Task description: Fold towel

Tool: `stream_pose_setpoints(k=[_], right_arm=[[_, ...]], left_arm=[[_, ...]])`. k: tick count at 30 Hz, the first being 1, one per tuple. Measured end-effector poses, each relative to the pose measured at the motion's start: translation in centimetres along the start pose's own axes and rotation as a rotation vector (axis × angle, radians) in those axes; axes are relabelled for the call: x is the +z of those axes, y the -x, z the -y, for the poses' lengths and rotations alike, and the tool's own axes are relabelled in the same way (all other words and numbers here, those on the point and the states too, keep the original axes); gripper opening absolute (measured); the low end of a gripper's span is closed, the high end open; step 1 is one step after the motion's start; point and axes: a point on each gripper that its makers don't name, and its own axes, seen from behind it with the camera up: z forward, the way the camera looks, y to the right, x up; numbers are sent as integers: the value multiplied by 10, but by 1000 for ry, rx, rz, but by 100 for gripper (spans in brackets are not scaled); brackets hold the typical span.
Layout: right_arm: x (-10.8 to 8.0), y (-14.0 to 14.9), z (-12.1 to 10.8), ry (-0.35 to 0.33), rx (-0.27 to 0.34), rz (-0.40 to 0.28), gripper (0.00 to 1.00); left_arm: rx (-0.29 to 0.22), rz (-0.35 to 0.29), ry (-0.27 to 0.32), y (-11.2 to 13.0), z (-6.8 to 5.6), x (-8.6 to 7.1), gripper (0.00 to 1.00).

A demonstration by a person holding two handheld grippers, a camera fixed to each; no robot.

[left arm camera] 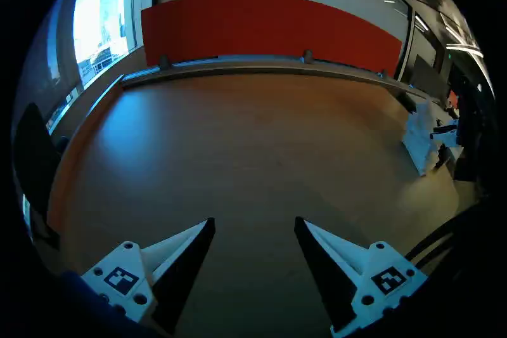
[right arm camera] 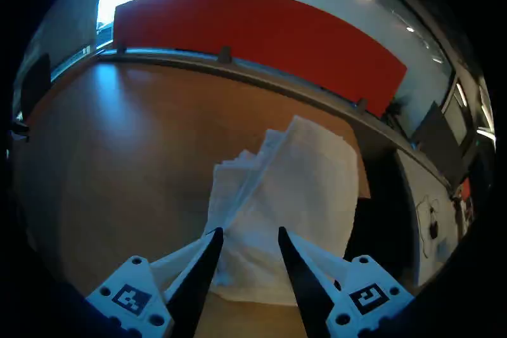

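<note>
"Wooden table [left arm camera: 253, 148] under a red partition [left arm camera: 266, 27], mostly bare on my side. Where's the towel [right arm camera: 298, 198]?"

"Bunched close to the table's edge, right in front of my right gripper [right arm camera: 248, 233]. Its jaws stand narrow with cloth between the tips; whether they pinch it I cannot tell."

"And your left gripper [left arm camera: 255, 227]?"

"Wide apart, holding nothing, over bare wood well apart from the towel."

"What worries you?"

"The layers are fanned out. If I catch only the top one, I think the stack will peel open rather than fold. It also lies near the edge, so a pull that way could drag it off. With one gripper working alone, the cloth may simply slide."
</note>
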Motion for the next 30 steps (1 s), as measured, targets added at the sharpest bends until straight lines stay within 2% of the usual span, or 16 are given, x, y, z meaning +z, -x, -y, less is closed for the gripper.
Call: stream_pose_setpoints(k=[4, 8, 10, 16, 22, 30], right_arm=[[6, 2, 3, -7, -8, 10, 66], [8, 3, 5, -8, -9, 14, 61], [9, 3, 5, -10, -6, 14, 54], [10, 2, 8, -19, 11, 13, 25], [10, 4, 10, -32, 22, 14, 7], [8, 3, 12, -56, 32, 8, 5]], left_arm=[[-9, 0, -6, 2, 3, -2, 93], [-14, 1, -9, 3, 6, -2, 93], [-14, 1, -9, 3, 6, -2, 93], [-12, 3, -7, 2, 4, -1, 93], [-10, 4, -6, 1, 3, 0, 93], [-9, 1, -4, -1, 2, 1, 93]])
